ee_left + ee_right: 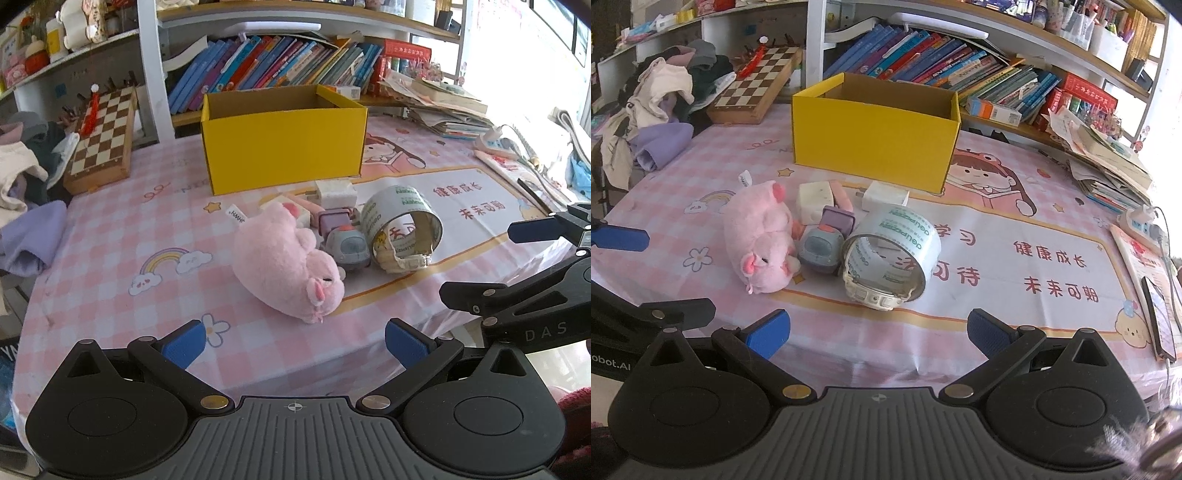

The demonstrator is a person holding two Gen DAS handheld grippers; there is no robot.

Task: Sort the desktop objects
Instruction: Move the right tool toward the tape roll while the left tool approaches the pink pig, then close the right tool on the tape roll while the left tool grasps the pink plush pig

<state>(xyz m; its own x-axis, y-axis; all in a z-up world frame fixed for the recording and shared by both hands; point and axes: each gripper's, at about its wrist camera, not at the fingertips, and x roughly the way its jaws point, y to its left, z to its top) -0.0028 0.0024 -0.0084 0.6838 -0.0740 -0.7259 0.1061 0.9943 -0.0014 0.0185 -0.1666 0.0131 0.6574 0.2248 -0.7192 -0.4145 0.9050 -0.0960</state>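
A pink plush pig (284, 262) (759, 238) lies on its side on the pink checked tablecloth. Beside it sit a small grey toy car (349, 245) (820, 245), a purple stamp-like block (334, 218) (837, 218), a white eraser block (814, 201), a white charger plug (335, 192) (884, 195) and a big tape roll (400, 221) (892, 251) with a cream watch (402, 260) (877, 295) leaning in it. An open yellow box (282, 147) (873, 140) stands behind them. My left gripper (295, 341) and right gripper (877, 332) hover open near the table's front edge, holding nothing.
A chessboard case (105, 136) (757, 90) and a heap of clothes (26, 184) (661, 110) lie at the left. Books (280, 62) line the shelf behind the box. Stacked papers (1108, 158), a power strip (1141, 221) and a phone (1158, 317) crowd the right side.
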